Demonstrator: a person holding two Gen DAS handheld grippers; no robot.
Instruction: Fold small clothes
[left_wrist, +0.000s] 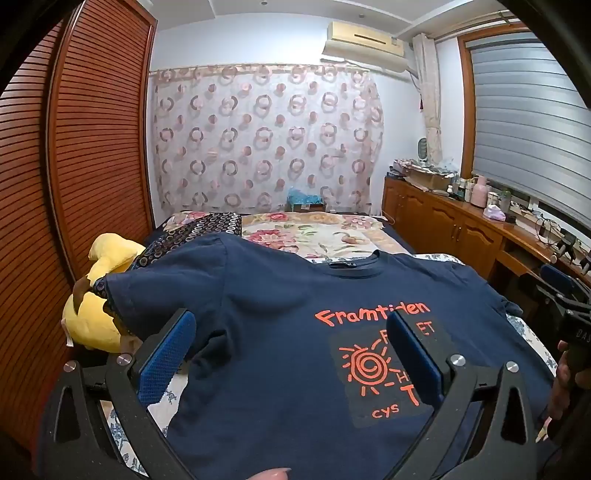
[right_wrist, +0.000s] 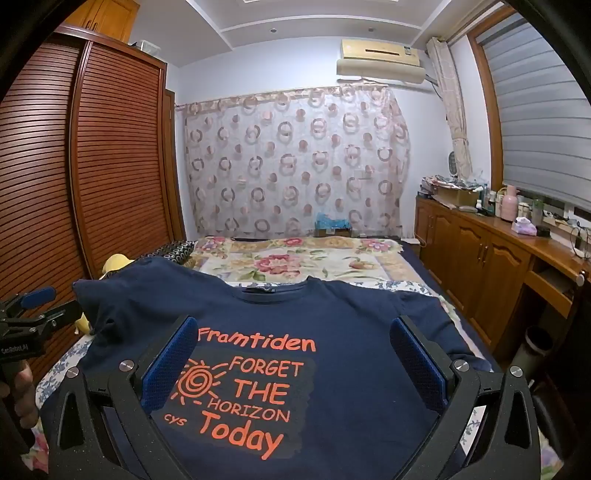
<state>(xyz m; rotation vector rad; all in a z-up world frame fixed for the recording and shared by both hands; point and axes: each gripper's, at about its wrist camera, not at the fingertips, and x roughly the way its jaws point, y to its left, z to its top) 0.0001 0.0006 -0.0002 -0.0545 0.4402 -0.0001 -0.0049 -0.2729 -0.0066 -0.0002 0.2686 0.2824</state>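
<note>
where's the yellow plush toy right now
The yellow plush toy lies at the bed's left edge beside the louvred wardrobe, partly under the navy t-shirt's left sleeve.

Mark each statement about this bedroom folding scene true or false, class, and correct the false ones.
1. The navy T-shirt lies print side up. True.
2. The left gripper is clamped on a sleeve. False: its jaws are open, holding nothing.
3. A yellow plush toy sits left of the shirt. True.
4. The shirt's lettering is white. False: it is orange-red.
5. The right gripper is open above the shirt. True.
6. The air conditioner stands on the floor. False: it is mounted high on the wall.
</note>
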